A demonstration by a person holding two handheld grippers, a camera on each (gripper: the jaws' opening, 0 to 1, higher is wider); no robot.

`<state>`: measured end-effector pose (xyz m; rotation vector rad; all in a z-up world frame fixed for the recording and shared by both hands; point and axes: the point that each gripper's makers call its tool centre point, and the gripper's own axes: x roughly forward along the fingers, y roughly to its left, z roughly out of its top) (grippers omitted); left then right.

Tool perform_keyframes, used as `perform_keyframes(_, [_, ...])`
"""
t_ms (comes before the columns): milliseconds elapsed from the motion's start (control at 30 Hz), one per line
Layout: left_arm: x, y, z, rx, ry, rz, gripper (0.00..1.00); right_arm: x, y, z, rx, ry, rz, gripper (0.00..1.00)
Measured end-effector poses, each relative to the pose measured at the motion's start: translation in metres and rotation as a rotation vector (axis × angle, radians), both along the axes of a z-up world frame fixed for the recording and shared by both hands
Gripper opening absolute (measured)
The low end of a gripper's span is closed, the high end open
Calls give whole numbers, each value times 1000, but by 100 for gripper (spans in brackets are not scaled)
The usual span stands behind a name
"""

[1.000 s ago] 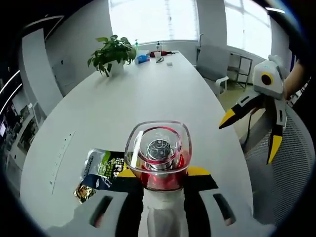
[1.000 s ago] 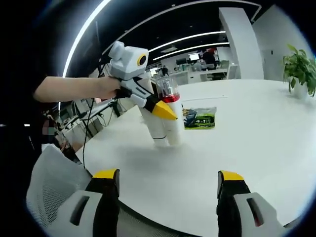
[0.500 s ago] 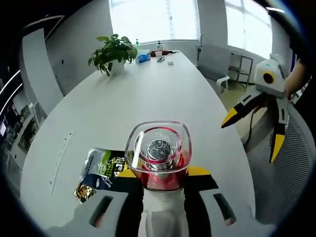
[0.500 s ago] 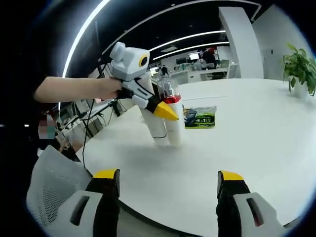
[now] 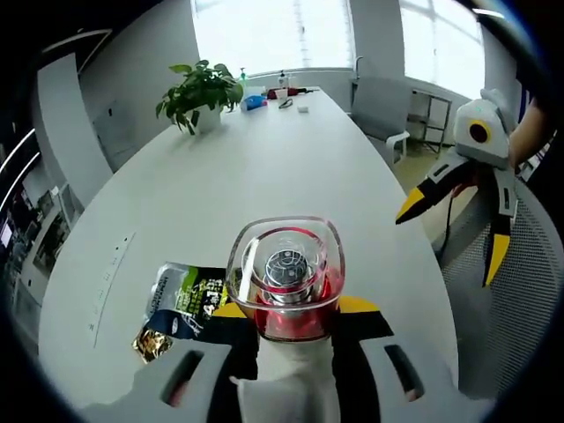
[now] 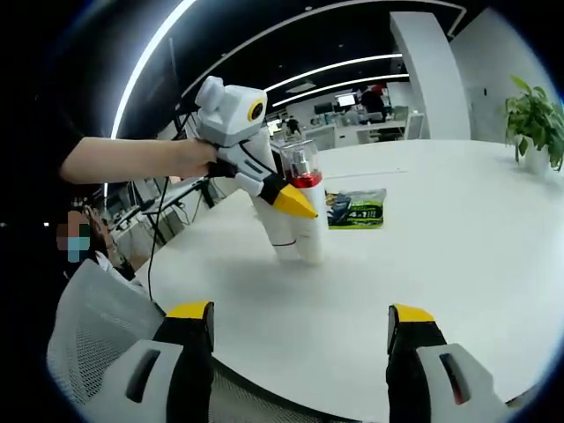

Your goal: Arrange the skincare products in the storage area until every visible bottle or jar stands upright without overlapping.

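In the right gripper view my left gripper sits at the left of the scene, clamped on the white bottle with the clear cap and red collar. The bottle's base rests on the white table, near the near-left edge, and its long axis leans a little, the top tipped toward the far side. I judge that the lean is what the coming move turns on: I need to bring that axis plumb before I let go, or the bottle may topple.

Further right and farther away, a green sachet lies flat on the table, just behind the bottle and apart from it. In the left gripper view the same sachet lies to the left of the bottle cap, so there is bare table around the base to stand the bottle on.

My right gripper hangs at the near edge of the table with its jaws wide apart and nothing between them. It is well apart from the bottle, which lies ahead of it and slightly left. The left gripper is the nearer tool, so it should finish the job.
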<state>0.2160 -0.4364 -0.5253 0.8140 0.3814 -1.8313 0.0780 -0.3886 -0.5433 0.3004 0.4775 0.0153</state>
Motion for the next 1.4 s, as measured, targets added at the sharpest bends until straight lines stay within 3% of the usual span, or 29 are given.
perform_keyframes(200, [0,1,0,2,5,-1,35,0,0,-1,-2,1,0,85])
perform_keyframes(267, [-3,0,7,-17,63,19,36,0,-1,-1,-2,2,0,85])
perform_keyframes(400, [-1,0,9,-17,35,9,40,0,0,-2,-2,2,2,85])
perform_keyframes(667, [0,0,10,-21,33,15,39,0,0,0,-2,2,0,85])
perform_keyframes(933, [-1,-3,30,-54,28,11,39,0,0,0,-2,-2,1,85])
perform_keyframes(1033, [0,-2,32,-31,-11,4,38,0,-1,0,-3,-2,0,85])
perform_keyframes(1167, [1,1,39,3,-16,29,37,1,-1,0,-3,-4,-4,85])
perform_keyframes(1400, [-4,3,40,74,-74,-25,36,1,-1,1,-4,-5,-5,85])
